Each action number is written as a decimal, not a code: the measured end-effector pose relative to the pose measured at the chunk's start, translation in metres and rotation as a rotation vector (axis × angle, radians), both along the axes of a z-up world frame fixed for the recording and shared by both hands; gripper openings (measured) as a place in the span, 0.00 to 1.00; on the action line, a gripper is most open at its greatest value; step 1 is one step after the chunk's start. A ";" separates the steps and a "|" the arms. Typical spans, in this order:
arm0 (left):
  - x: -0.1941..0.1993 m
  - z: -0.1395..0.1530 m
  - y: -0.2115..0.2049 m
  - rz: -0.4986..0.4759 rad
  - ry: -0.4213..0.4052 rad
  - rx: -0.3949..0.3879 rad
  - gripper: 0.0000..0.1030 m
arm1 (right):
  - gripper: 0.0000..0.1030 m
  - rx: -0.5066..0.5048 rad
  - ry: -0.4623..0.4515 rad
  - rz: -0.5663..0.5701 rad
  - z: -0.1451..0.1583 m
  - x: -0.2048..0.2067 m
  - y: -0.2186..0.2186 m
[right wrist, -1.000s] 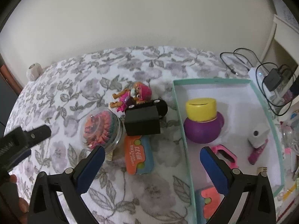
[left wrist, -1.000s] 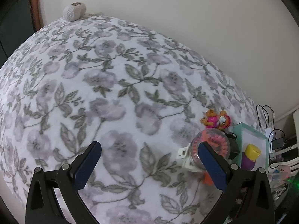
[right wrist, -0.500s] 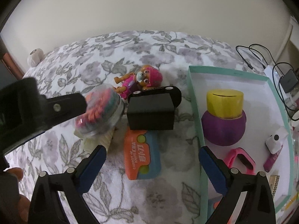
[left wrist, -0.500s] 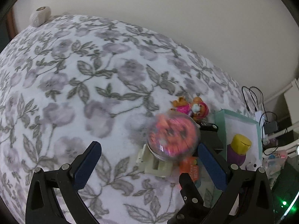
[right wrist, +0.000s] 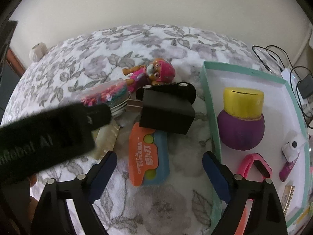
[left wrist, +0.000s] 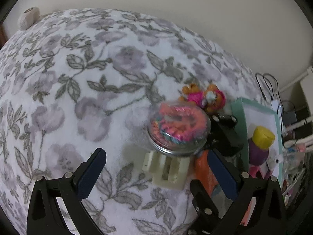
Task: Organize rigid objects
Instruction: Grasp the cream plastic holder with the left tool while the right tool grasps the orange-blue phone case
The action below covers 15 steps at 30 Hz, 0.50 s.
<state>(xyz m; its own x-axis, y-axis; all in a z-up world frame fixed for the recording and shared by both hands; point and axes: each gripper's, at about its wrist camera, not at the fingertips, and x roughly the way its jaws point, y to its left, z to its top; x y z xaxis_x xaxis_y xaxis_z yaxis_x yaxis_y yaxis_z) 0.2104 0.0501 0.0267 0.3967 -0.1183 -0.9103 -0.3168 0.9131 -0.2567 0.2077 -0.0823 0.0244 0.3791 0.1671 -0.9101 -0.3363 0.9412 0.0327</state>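
A clear jar of coloured bands [left wrist: 179, 129] [right wrist: 109, 96] lies on a cream plastic piece [left wrist: 168, 168] on the floral blanket. My left gripper [left wrist: 156, 172] is open, its fingers either side of the cream piece, just short of the jar. My right gripper [right wrist: 159, 173] is open over an orange and blue toy [right wrist: 147, 156]. A black box [right wrist: 166, 113] and a pink-helmeted toy figure [right wrist: 154, 73] lie beyond. The teal box [right wrist: 209, 98] at right holds a purple and yellow pot [right wrist: 241, 121], a pink band [right wrist: 254, 166] and small items.
A ball of yarn [left wrist: 28, 17] sits at the blanket's far left corner by the wall. Cables and a charger [right wrist: 305, 86] lie right of the teal box. The left gripper's body [right wrist: 43, 141] crosses the left of the right wrist view.
The left gripper has swung right and closed in on the jar and cream piece. The right gripper has moved forward and down toward the orange and blue toy.
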 end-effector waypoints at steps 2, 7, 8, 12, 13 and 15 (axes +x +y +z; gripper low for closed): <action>0.001 0.000 -0.007 -0.028 0.005 0.015 0.98 | 0.82 0.007 0.017 0.000 -0.004 0.000 0.000; 0.003 -0.011 -0.014 -0.055 0.038 0.009 0.92 | 0.78 0.018 0.037 -0.015 -0.010 0.001 -0.004; 0.003 -0.015 -0.015 -0.056 0.050 0.008 0.90 | 0.78 0.022 0.037 -0.017 -0.011 0.001 -0.004; 0.003 -0.022 -0.016 -0.057 0.066 0.017 0.85 | 0.78 0.024 0.024 -0.012 -0.014 0.000 -0.003; 0.003 -0.022 -0.016 -0.052 0.066 0.025 0.82 | 0.78 0.022 0.018 -0.012 -0.014 0.000 -0.002; 0.002 -0.021 -0.016 -0.043 0.059 0.023 0.77 | 0.77 0.016 0.011 -0.010 -0.016 0.000 0.002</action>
<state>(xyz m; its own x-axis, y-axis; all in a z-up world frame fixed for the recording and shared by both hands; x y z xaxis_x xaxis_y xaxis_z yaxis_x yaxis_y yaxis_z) 0.2121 0.0343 0.0056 0.3372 -0.1127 -0.9347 -0.2910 0.9317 -0.2173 0.2081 -0.0800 0.0086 0.3706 0.1782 -0.9115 -0.3267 0.9437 0.0517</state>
